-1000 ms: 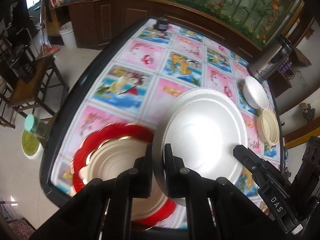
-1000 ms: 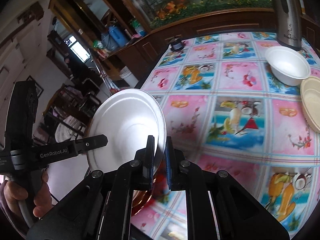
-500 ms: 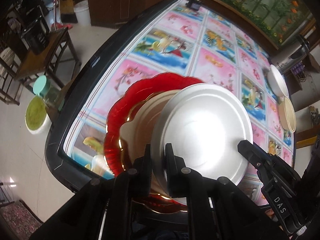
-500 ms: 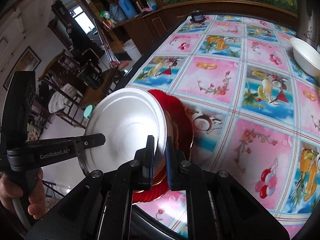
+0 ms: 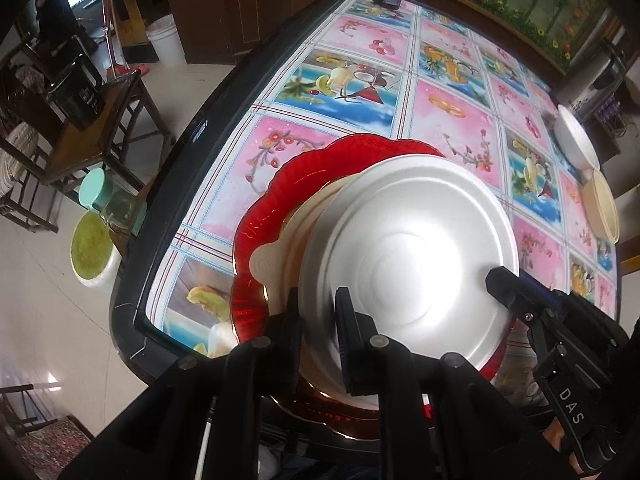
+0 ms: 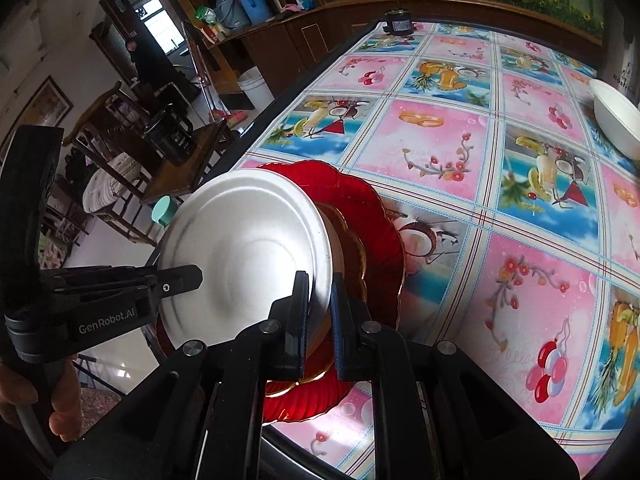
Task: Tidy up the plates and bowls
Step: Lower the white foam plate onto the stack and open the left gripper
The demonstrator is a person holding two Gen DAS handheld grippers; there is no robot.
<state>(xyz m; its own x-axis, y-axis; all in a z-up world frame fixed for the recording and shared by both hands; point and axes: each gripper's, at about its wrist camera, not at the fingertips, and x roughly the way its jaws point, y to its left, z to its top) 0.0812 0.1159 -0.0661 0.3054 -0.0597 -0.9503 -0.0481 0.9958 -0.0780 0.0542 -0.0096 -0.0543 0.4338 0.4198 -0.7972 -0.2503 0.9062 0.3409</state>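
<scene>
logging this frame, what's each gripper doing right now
Left gripper: shut on the white plate, gripping its near rim.
Right gripper: shut on the same white plate, on the opposite rim, above the red plate.

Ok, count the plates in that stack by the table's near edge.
3: the white plate on top, gripped at its rim by both jaws, a cream plate beneath, the red plate at bottom. More may be hidden.

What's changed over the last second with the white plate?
The white plate, gripped at opposite rims by both tongs (left, right), has travelled from beside the red plate to directly over its stack. Both grips stayed shut; the white bowl hasn't moved.
</scene>
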